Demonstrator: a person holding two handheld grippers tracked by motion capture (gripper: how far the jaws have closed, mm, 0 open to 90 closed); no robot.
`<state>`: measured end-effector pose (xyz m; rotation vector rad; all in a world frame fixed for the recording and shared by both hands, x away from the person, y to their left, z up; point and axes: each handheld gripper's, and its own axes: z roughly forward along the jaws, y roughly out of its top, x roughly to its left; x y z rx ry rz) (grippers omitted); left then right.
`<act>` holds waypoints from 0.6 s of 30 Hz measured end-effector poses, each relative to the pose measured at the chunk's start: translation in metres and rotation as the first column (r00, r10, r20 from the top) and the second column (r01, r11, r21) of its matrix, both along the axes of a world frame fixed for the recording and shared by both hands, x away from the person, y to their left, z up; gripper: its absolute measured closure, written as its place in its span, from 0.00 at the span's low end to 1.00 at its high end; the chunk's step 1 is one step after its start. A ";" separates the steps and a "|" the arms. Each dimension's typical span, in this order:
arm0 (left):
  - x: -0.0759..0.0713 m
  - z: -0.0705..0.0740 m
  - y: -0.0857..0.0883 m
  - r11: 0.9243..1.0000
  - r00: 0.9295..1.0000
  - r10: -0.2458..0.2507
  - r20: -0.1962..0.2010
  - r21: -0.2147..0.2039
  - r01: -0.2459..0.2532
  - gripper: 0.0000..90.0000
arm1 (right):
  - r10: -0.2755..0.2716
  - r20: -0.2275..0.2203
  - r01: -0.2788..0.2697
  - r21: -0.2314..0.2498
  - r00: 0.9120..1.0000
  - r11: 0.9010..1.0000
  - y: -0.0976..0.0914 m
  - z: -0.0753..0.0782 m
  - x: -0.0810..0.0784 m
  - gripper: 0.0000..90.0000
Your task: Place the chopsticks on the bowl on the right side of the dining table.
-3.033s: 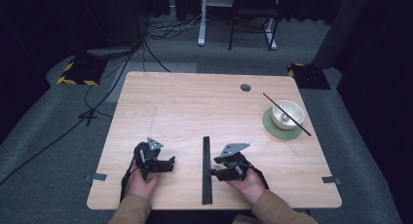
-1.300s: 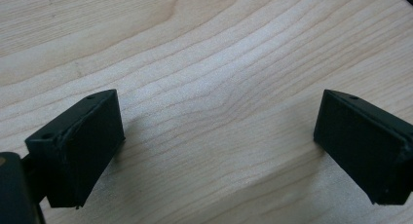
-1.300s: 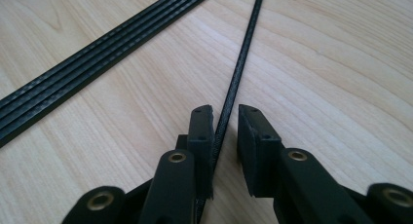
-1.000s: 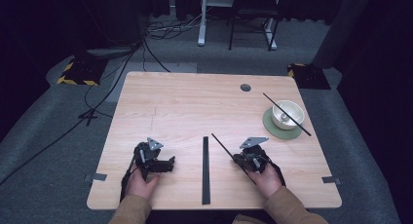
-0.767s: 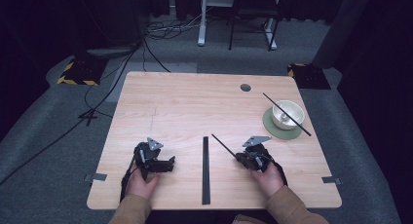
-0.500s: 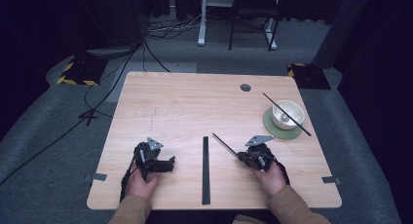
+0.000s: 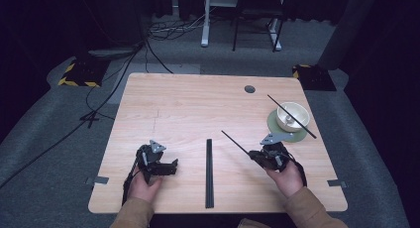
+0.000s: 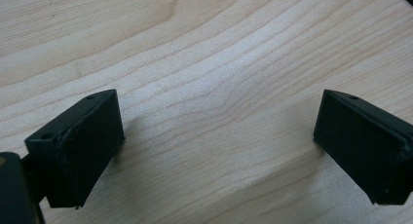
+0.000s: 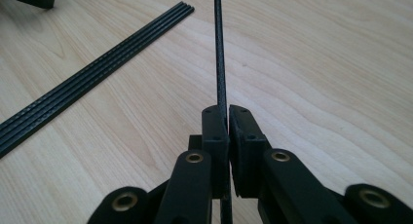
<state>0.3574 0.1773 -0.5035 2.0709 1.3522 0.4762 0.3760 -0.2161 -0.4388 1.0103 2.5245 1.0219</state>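
My right gripper (image 7: 254, 156) (image 9: 227, 113) is shut on a thin black rod (image 7: 236, 143) (image 9: 218, 48). The rod juts up and to the left from its jaws, clear of the table. A flat bundle of black rods (image 7: 209, 173) (image 9: 92, 75) lies lengthwise on the table's middle, left of that gripper. To the right stands a white bowl (image 7: 286, 123) on a green saucer (image 7: 274, 127), and a second black rod (image 7: 305, 127) rests across it. My left gripper (image 7: 171, 167) (image 8: 219, 146) sits low on the wood at the front left, open with bare table between its jaws.
The wooden table (image 7: 188, 104) has a round cable hole (image 7: 249, 89) near its far edge. Cables (image 7: 148, 49) and desk legs stand on the grey floor beyond. Tape marks (image 7: 99, 180) sit at the front corners.
Three seconds ago the right gripper sat at the bundle. It has since come away to the right and upward with one rod pinched in its jaws. The left gripper has stayed put.
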 end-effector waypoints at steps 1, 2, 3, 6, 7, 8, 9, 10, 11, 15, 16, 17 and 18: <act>0.000 0.000 0.000 1.000 1.000 -0.001 0.001 -0.002 0.001 0.05 | 0.002 0.010 -0.002 -0.001 1.000 1.000 -0.004 0.006 0.000 0.96; 0.000 0.000 0.000 1.000 1.000 -0.001 0.001 -0.002 0.001 0.05 | 0.002 0.010 -0.002 -0.001 1.000 1.000 -0.004 0.006 0.000 0.96; 0.000 0.000 0.000 1.000 1.000 -0.001 0.001 -0.002 0.001 0.05 | 0.000 0.006 0.000 -0.001 1.000 1.000 -0.007 0.013 0.000 0.96; 0.000 0.000 0.000 1.000 1.000 -0.001 0.001 -0.002 0.001 0.05 | 0.003 0.012 -0.003 0.000 1.000 1.000 -0.011 0.019 0.000 0.96; 0.000 0.000 0.000 1.000 1.000 -0.001 0.001 -0.003 0.001 0.05 | 0.006 0.017 -0.006 0.000 1.000 1.000 -0.013 0.022 0.000 0.96; 0.000 0.000 0.000 1.000 1.000 -0.001 0.001 -0.002 0.001 0.05 | 0.014 0.024 -0.014 0.001 1.000 1.000 -0.015 0.025 0.000 0.96; 0.000 0.000 0.000 1.000 1.000 -0.001 0.001 -0.003 0.001 0.05 | 0.015 0.025 -0.015 0.013 1.000 1.000 -0.019 0.031 0.000 0.96; 0.000 0.000 0.000 1.000 1.000 -0.001 0.001 -0.003 0.001 0.05 | 0.015 0.025 -0.015 0.013 1.000 1.000 -0.019 0.031 0.000 0.96; 0.000 0.000 0.000 1.000 1.000 0.000 0.000 0.000 0.000 0.05 | 0.014 0.028 -0.014 0.018 1.000 1.000 -0.021 0.034 0.000 0.96; 0.001 0.000 0.000 1.000 1.000 -0.002 0.003 0.003 0.002 0.05 | 0.007 0.044 -0.008 0.031 0.999 0.999 -0.029 0.047 0.002 0.96; 0.001 0.000 0.000 1.000 1.000 0.003 0.007 0.004 -0.003 0.05 | 0.007 0.049 -0.009 0.030 0.999 1.000 -0.032 0.050 0.003 0.96; 0.001 0.000 0.000 1.000 1.000 0.003 0.006 0.003 -0.003 0.05 | 0.002 0.049 -0.004 0.033 0.999 0.999 -0.034 0.053 0.003 0.96; 0.001 0.000 0.000 1.000 1.000 0.003 0.005 0.002 -0.003 0.05 | 0.000 0.054 -0.001 0.034 0.999 0.999 -0.036 0.056 0.004 0.96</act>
